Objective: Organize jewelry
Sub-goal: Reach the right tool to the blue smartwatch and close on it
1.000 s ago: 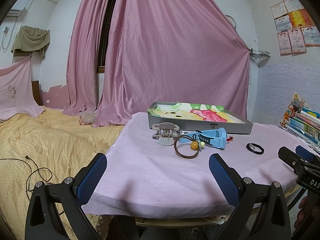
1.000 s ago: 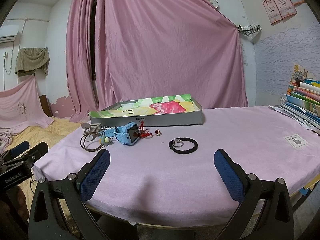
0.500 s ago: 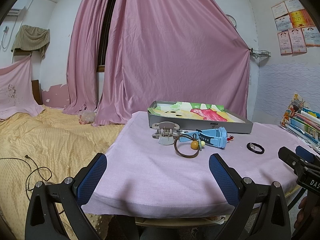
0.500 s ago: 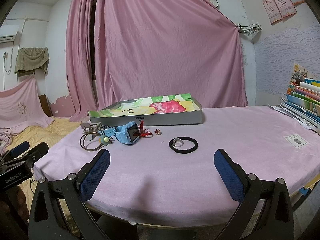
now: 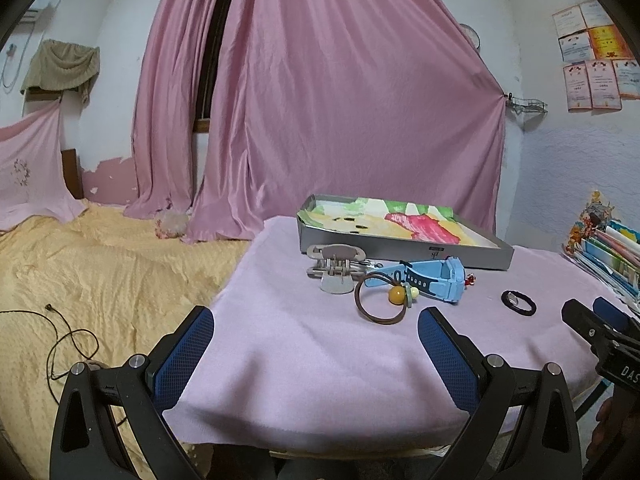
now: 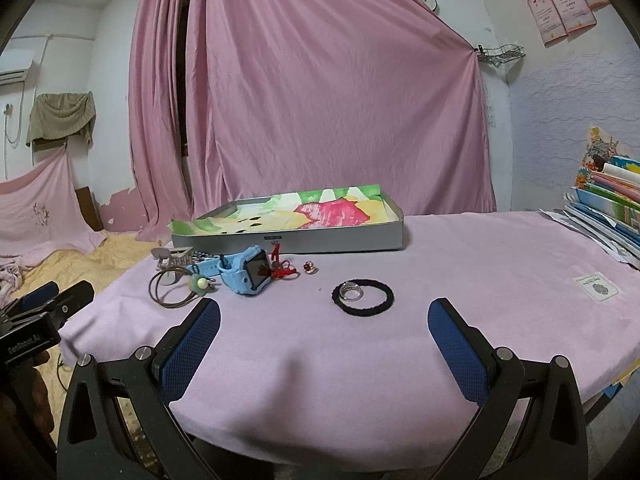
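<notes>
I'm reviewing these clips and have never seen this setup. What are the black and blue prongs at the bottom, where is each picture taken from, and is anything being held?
No robot here: a person holds two hand-held claws, each with a camera looking along its blue-padded fingers. One picture is from the left claw, the other from the right claw. Both are open and hold nothing. On the pink cloth lie a grey tray, a blue watch, a hair clip, a brown hair tie, and a black hair tie with a silver ring inside its loop.
</notes>
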Demonstrator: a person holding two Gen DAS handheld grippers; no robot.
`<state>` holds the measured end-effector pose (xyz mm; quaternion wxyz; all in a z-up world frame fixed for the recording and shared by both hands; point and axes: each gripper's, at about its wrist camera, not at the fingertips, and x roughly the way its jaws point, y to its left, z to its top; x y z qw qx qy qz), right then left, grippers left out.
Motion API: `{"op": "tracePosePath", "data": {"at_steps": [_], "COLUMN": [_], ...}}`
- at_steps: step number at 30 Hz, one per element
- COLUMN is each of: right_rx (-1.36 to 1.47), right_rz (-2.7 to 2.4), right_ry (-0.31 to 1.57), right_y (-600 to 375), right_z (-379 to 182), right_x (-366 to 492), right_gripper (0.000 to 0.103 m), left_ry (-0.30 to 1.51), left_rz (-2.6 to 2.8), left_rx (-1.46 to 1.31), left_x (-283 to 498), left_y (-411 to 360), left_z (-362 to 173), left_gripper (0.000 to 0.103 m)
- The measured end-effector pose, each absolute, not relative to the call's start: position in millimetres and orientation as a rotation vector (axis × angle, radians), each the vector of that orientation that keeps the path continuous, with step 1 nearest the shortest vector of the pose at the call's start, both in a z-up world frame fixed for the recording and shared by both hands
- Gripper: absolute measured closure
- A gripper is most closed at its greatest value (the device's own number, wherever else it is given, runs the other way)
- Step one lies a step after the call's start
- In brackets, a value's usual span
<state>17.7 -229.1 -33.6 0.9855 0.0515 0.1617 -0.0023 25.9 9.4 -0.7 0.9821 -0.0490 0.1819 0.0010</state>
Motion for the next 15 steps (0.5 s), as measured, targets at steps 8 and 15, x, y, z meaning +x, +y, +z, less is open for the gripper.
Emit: {"op": "tracePosePath", "data": {"at_steps": [8, 15], "right_rx": [0.116, 0.199], "right_rz": [0.016, 0.075], "right_ry": [0.378, 0.488], "right_y": [-231.3, -225.0], "right_z": [-20.7, -16.6], "right_x": [51.7, 100.4], "right_gripper": [0.001, 0.001], "left_ry": [0.486, 0.581], "left_rz": [-0.066, -0.139], "left_rx": [-0.17, -0.194], "left_x": [65.9, 102.6], "left_y": [19.1, 19.4], "left_z": [3.2, 2.7], "left_gripper": [0.001, 0.005]}}
